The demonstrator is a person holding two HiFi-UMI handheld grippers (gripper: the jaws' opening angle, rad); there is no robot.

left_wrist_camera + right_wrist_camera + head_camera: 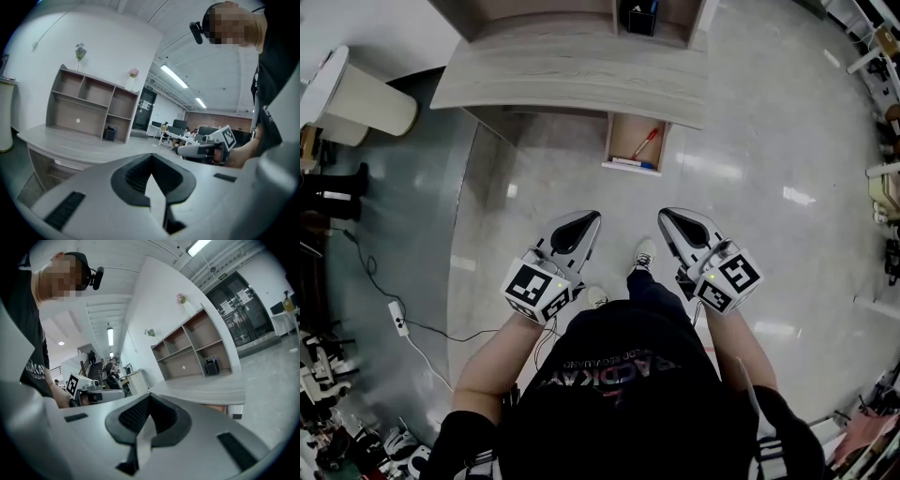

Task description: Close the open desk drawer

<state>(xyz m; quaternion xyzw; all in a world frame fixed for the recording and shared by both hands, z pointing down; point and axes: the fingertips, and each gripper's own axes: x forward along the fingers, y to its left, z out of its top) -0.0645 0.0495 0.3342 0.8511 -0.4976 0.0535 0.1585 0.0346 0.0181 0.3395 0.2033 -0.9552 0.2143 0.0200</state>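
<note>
The left gripper (pixel 584 225) and the right gripper (pixel 672 221) are both clenched on nothing, and they hover side by side without touching. The open drawer (pixel 630 168) juts from the desk (pixel 572 80) ahead of the fingertips, clear of both. A red pen (pixel 644 142) lies inside it.

Glossy grey floor (pixel 787 141), white wall (pixel 103 42), wooden shelf unit (pixel 77 115), ceiling strip lights (pixel 174 77), glass doors (pixel 239 315).
</note>
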